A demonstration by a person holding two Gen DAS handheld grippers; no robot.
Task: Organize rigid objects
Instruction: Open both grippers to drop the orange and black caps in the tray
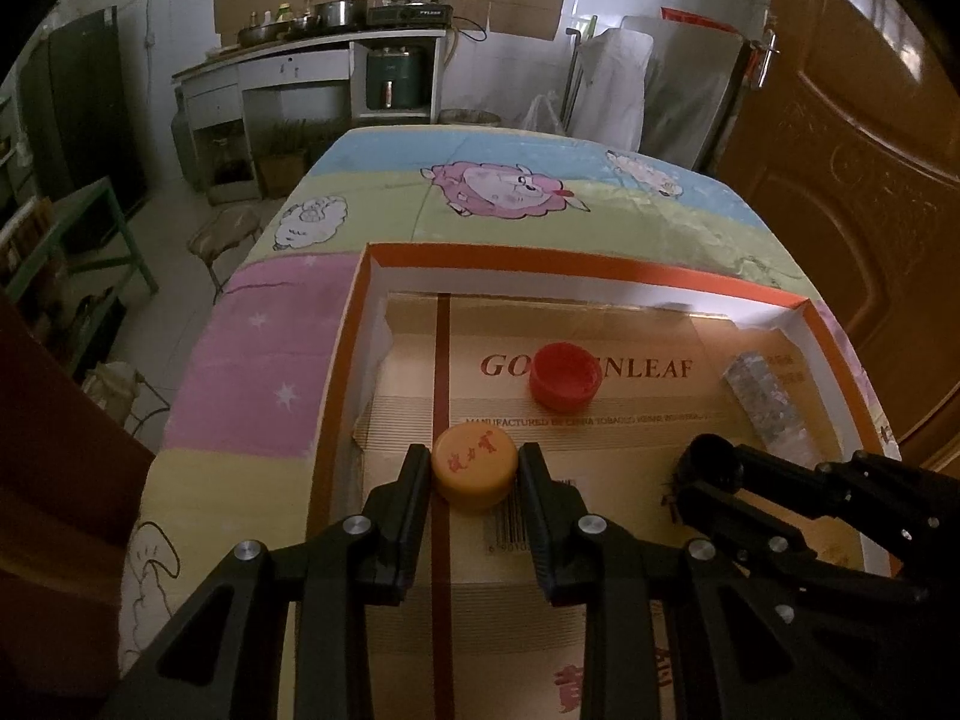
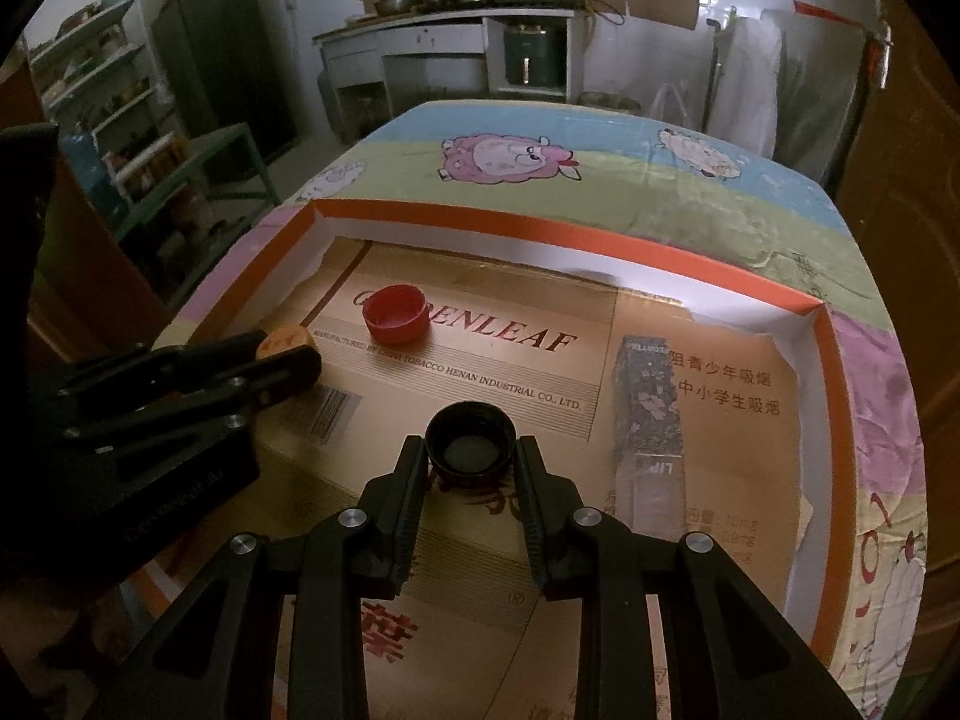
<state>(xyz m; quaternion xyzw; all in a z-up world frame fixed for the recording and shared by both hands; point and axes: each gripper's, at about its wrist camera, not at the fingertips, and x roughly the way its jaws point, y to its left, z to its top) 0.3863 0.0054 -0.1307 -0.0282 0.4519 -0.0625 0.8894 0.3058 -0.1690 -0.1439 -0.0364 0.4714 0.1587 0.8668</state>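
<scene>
Orange-rimmed tray [image 1: 600, 267] sits on the cartoon cloth, cardboard liner inside. Slim lip box [image 2: 651, 414] lies flat at the right, untouched. Red cap [image 2: 396, 313] rests open side up at far centre. Your left gripper [image 1: 474, 468] is clamped across the yellow cap [image 1: 474, 465], near left; your right gripper [image 2: 471, 447] is clamped across the black cap [image 2: 471, 444], near centre. Caps look light, stiff, slick plastic: pinch across the sidewall, don't squeeze hard.
</scene>
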